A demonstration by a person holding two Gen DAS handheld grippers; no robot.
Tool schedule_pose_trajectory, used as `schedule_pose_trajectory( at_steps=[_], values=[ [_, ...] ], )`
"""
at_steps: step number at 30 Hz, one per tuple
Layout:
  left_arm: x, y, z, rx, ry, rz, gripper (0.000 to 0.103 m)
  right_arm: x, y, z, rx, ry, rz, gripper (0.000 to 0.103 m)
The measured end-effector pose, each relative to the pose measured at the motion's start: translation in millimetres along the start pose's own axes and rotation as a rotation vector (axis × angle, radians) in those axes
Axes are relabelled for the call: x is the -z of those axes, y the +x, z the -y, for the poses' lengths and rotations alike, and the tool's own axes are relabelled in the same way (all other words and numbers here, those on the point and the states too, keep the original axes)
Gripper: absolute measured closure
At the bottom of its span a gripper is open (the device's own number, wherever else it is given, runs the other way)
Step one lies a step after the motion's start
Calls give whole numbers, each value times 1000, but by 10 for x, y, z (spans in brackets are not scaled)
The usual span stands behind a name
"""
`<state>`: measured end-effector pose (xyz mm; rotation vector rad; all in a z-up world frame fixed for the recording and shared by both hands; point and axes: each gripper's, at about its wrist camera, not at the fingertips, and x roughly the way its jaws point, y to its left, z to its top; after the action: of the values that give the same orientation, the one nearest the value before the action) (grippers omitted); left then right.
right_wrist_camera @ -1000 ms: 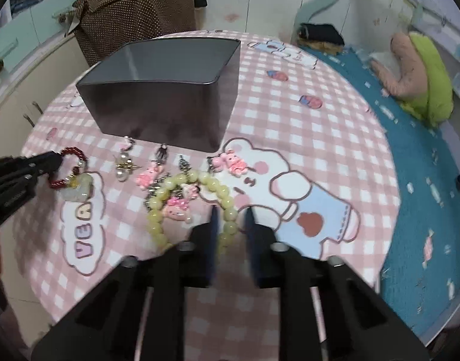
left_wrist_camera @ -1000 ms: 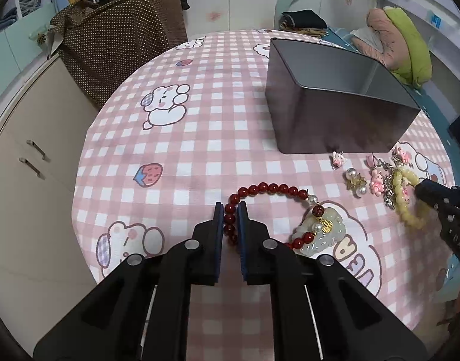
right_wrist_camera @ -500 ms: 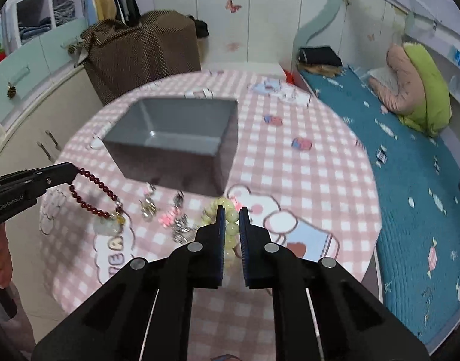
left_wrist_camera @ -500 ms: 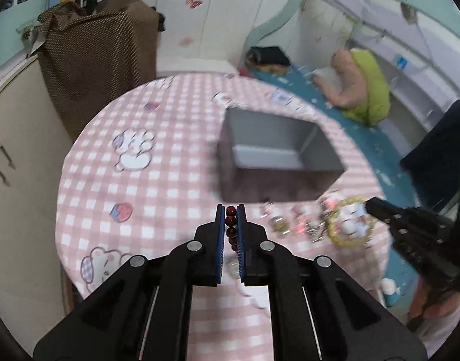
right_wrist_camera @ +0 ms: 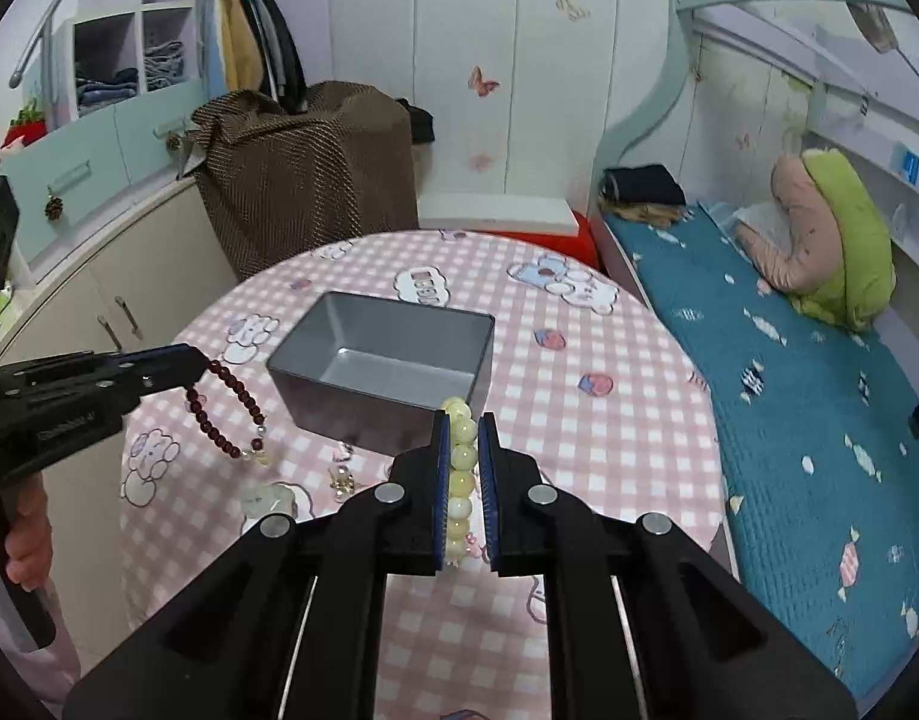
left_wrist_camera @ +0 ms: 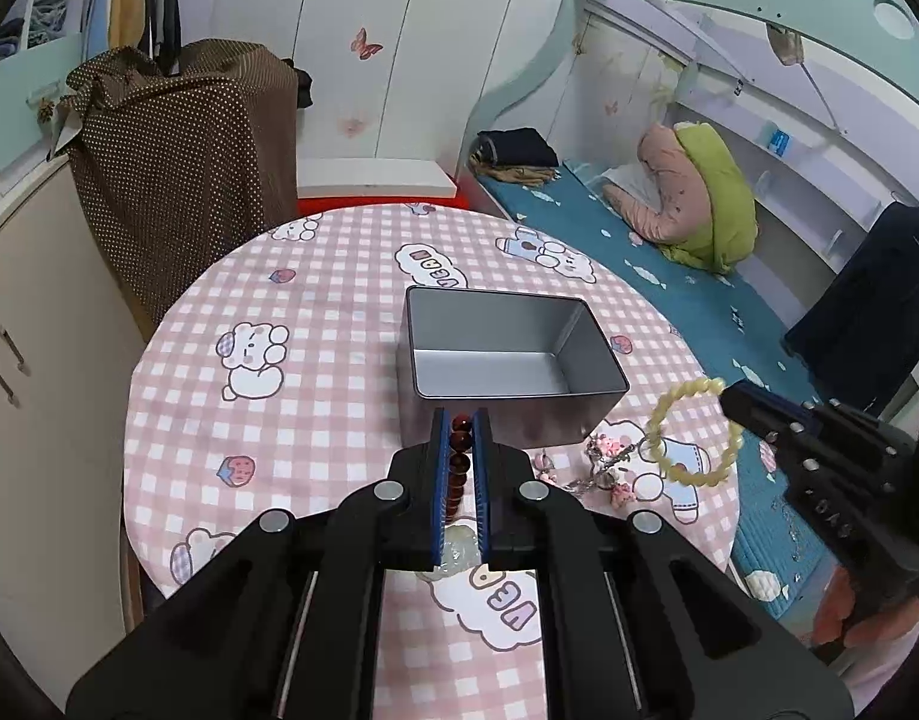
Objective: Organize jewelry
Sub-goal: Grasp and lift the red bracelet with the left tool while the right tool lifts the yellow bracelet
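My left gripper (left_wrist_camera: 460,420) is shut on a dark red bead bracelet (left_wrist_camera: 458,462) and holds it in the air above the table; it hangs from the gripper tip in the right wrist view (right_wrist_camera: 225,414), its pale jade pendant (right_wrist_camera: 268,499) low near the cloth. My right gripper (right_wrist_camera: 463,420) is shut on a pale yellow bead bracelet (right_wrist_camera: 461,462), which hangs as a ring in the left wrist view (left_wrist_camera: 693,432). An open grey metal tin (left_wrist_camera: 507,354) stands on the table just beyond both grippers, also in the right wrist view (right_wrist_camera: 387,360).
Small charms and earrings (left_wrist_camera: 606,468) lie on the pink checked tablecloth (left_wrist_camera: 291,420) by the tin's near side, also in the right wrist view (right_wrist_camera: 342,480). A brown covered object (left_wrist_camera: 183,162) and cabinets stand left, a bed (right_wrist_camera: 789,390) right.
Both grippers have lifted their bracelets off the table and risen high above it. The tin's inside is now in view.
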<state>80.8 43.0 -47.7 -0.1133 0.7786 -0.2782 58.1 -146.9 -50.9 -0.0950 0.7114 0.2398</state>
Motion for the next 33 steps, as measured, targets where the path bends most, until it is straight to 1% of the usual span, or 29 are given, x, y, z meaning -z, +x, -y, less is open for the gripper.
schedule_pose_trajectory(
  at_steps=[1, 3, 4, 6, 12, 20, 26, 33],
  values=[
    [8, -1, -3, -3, 1, -1, 96, 17, 11, -16, -1, -9, -9, 94],
    [25, 15, -19, -5, -3, -9, 96, 81, 111, -54, 5, -29, -54, 94],
    [35, 22, -28, -6, -7, -13, 96, 124, 171, -49, -11, -18, -83, 94],
    [55, 30, -38, -7, -9, -18, 96, 159, 193, -17, -62, 15, -102, 94],
    [46, 22, -19, 9, -4, -17, 96, 28, 67, -72, -30, -7, -40, 94],
    [-47, -28, 38, 30, 4, 3, 96, -111, 55, -110, -39, -18, -5, 94],
    [-189, -82, 113, 43, 21, 31, 96, -260, 77, -114, -50, -7, 22, 94],
    [-451, -111, 201, 46, 45, 72, 96, -472, 143, -68, -55, 11, 52, 94]
  ],
)
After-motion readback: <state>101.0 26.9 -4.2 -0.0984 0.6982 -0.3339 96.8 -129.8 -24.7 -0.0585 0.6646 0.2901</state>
